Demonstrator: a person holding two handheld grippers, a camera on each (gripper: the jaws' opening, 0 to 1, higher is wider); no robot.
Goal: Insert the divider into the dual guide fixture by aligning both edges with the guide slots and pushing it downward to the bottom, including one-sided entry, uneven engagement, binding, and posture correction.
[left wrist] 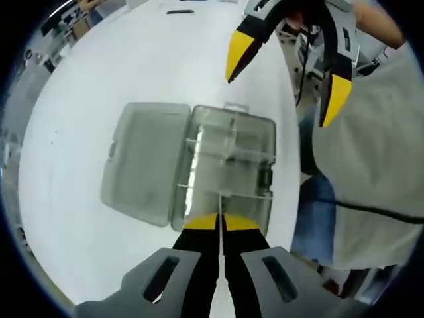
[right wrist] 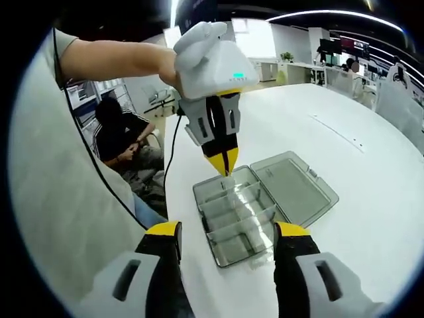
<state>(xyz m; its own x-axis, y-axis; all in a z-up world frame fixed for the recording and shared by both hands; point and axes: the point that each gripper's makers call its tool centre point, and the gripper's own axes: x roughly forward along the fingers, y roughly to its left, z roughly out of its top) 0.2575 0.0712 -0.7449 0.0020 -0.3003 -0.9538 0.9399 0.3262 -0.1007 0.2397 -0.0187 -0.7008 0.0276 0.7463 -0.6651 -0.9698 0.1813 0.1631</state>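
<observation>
I hold my left gripper (right wrist: pixel 224 162) over the clear plastic box (right wrist: pixel 248 215) that lies open on the white counter (right wrist: pixel 371 218), its lid (left wrist: pixel 144 162) folded flat to the far side from me. My left fingers (left wrist: pixel 199 224) are pinched together on the top edge of a thin clear divider (left wrist: pixel 219 202), which stands upright at the near end of the box. In the right gripper view those yellow tips come down right at the box's end wall, so I judge the divider to be starting into its guide slots there; how deep it sits, and whether both edges are in, I cannot tell through the clear plastic.

My right gripper (right wrist: pixel 228 242) hangs above the box, apart from it, fingers (left wrist: pixel 240 53) spread wide and holding nothing.

Other dividers already stand across the box, splitting it into compartments. As I read it, the task is in its middle: the divider is grasped and set at the slots, but the push to the bottom is not yet done. Left to do is checking that both sides run evenly, correcting any tilt, and pressing it home.
</observation>
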